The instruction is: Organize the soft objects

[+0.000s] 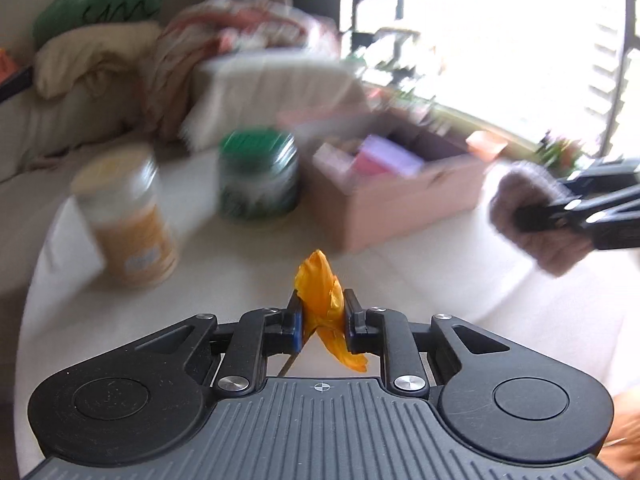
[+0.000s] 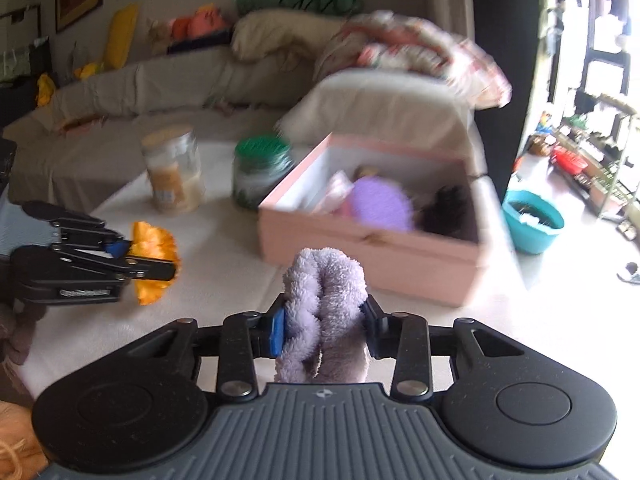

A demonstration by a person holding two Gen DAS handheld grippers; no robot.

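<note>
My left gripper (image 1: 321, 314) is shut on an orange fabric flower (image 1: 326, 304), held above the white table; it also shows in the right wrist view (image 2: 154, 256). My right gripper (image 2: 324, 322) is shut on a fluffy lilac cloth (image 2: 324, 304), which looks brownish in the left wrist view (image 1: 532, 216). An open pink box (image 2: 372, 244) stands ahead on the table and holds a purple soft item (image 2: 380, 204), a dark fluffy item (image 2: 446, 212) and a pale pink one. Both grippers hover in front of the box.
A jar with a cream lid (image 2: 174, 170) and a green-lidded jar (image 2: 260, 170) stand left of the box. A sofa with cushions and blankets (image 2: 280, 36) lies behind. A teal tub (image 2: 532, 222) sits on the floor at right.
</note>
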